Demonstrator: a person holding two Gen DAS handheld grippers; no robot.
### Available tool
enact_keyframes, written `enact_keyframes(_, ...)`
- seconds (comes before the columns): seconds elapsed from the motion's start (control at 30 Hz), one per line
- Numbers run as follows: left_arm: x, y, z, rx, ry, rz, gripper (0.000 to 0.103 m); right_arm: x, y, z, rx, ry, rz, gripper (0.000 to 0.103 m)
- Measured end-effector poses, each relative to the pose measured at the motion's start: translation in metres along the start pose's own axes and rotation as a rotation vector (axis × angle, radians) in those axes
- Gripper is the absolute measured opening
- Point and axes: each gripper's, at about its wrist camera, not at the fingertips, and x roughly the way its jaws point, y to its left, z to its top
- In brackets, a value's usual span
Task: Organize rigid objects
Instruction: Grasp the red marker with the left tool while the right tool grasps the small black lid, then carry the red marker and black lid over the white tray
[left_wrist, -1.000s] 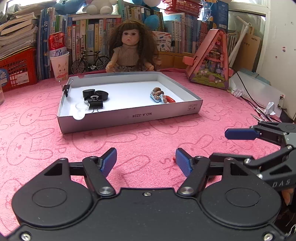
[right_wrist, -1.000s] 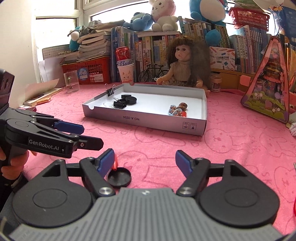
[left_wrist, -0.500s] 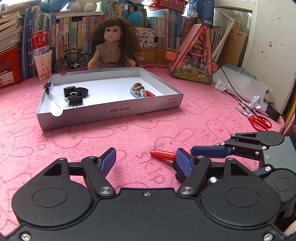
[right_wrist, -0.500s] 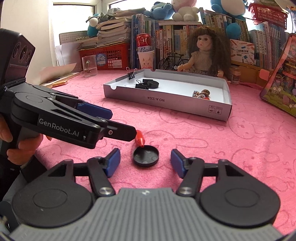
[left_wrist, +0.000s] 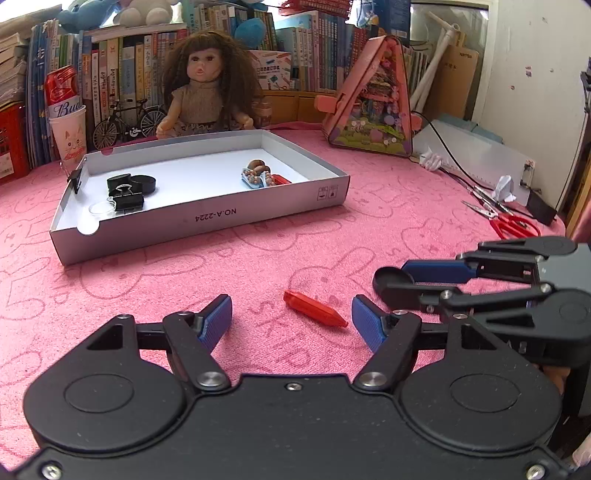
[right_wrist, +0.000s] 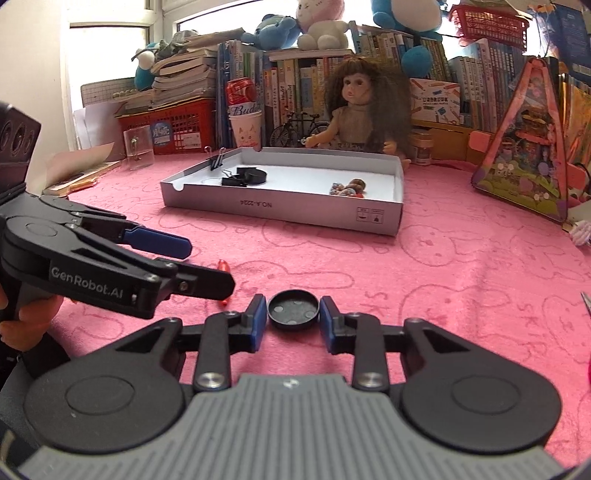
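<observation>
A black round cap (right_wrist: 293, 309) lies on the pink cloth between the pads of my right gripper (right_wrist: 293, 317). Its jaws are closing and both pads sit against the cap's rim. In the left wrist view the same right gripper (left_wrist: 392, 281) and cap (left_wrist: 388, 276) are at the right. A small red pointed piece (left_wrist: 315, 314) lies just ahead of my left gripper (left_wrist: 291, 320), nearer its right finger; that gripper is open and touches nothing. The white tray (left_wrist: 207, 221) beyond holds black caps, binder clips (left_wrist: 127, 201) and a beaded item (left_wrist: 258, 175).
A doll (left_wrist: 207, 92) sits behind the tray before a wall of books. A cup with a can in it (left_wrist: 68, 122) stands at back left, a pink triangular toy house (left_wrist: 373, 110) at back right. Red scissors (left_wrist: 513, 225) lie near the right edge.
The right jaws have narrowed from wide apart to the cap's rim. The left gripper has swung right and down, bringing the red piece into the space ahead of its fingers.
</observation>
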Motion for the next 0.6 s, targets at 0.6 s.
enact_keyframes(0.6,0.011,-0.020,-0.003,0.209,-0.024,-0.027,0.040,0.004,-0.007,0.003,0.018,-0.005,-0.054,0.036)
